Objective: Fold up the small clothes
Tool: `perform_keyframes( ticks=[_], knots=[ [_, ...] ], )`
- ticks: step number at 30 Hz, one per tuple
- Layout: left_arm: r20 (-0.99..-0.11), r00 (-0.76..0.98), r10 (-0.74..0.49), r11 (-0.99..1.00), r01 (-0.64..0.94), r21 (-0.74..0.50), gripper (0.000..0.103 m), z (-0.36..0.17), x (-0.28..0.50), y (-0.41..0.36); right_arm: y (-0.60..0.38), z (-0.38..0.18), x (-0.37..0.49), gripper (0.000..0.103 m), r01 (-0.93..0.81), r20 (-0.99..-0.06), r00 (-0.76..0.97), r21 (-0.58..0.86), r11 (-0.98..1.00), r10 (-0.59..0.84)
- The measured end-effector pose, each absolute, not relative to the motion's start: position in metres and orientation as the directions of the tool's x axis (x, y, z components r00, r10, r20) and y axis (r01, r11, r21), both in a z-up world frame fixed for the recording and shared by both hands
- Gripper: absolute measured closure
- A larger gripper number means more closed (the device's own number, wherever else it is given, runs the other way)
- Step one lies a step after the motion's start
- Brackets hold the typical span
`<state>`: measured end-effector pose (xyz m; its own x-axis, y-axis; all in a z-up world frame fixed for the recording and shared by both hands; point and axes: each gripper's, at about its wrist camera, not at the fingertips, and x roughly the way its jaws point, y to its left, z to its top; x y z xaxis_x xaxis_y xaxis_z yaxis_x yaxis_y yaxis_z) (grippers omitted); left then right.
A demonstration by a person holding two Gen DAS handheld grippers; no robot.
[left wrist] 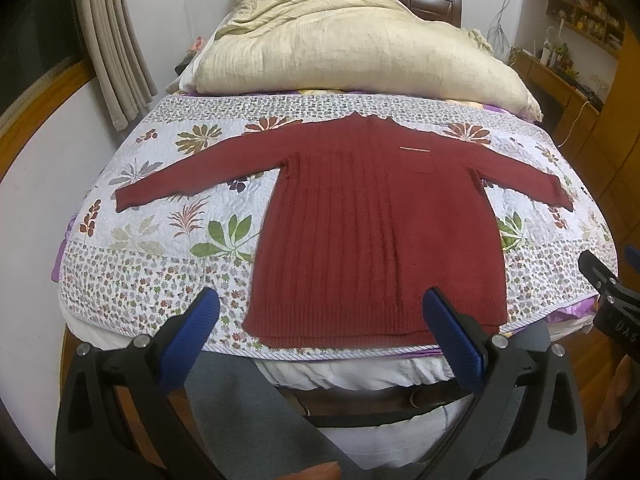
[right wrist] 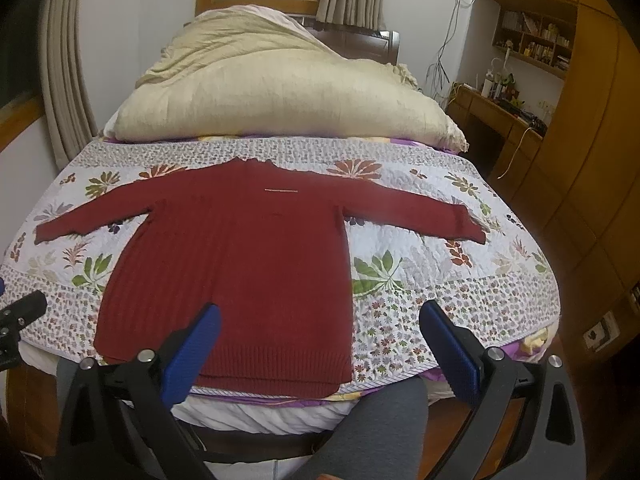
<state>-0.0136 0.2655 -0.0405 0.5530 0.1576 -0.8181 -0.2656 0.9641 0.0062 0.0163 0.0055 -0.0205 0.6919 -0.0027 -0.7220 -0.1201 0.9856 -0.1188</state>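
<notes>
Two claws are hanging at the foot of the bed, both wide apart and gripping nothing. The left claw [left wrist: 320,312] is sitting at 6 o'clock in its own view, blue pads bracketing the hem; the right claw [right wrist: 320,320] is doing likewise at 6 o'clock in its view, its left pad over the hem's right half.

The dark red ribbed knit sweater [left wrist: 372,232] is lying flat on the floral quilted bedspread [left wrist: 152,272], neck pointing to 12 o'clock, hem toward 6 o'clock near the bed's foot edge. The sleeves are stretching out toward 9 and 3 o'clock. Judgement: it is spread this way so each sleeve can be folded inward onto the body without bunching.

A bulky beige crumpled duvet [left wrist: 344,48] is sitting at 12 o'clock, beyond the collar and apart from it, probably pushed back to free a flat folding area.

Judgement: folding is not yet begun; both claws are looking poised for a first grasp, likely hem corners or sleeves. The knit is looking thick, so it may sag when lifted.
</notes>
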Motion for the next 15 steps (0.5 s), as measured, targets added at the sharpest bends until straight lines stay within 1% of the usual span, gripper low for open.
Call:
perform_keyframes(
  ticks=[9, 12, 15],
  knots=[
    [-0.833, 0.529, 0.161, 0.961, -0.278, 0.009, 0.003, -0.050, 0.005, 0.270, 0.008, -0.034, 0.034, 0.004, -0.137, -0.742, 0.670, -0.118, 0.984, 0.004],
    [-0.843, 0.516, 0.150, 0.959, -0.285, -0.004, 0.003, -0.057, 0.014, 0.274, 0.002, -0.044, 0.046, 0.004, -0.160, -0.732, 0.679, -0.079, 0.984, 0.051],
    [-0.844, 0.512, 0.159, 0.955, -0.298, -0.002, 0.003, -0.067, 0.026, 0.277, -0.016, -0.064, 0.068, 0.004, -0.210, -0.724, 0.676, -0.011, 0.978, 0.137]
  ],
)
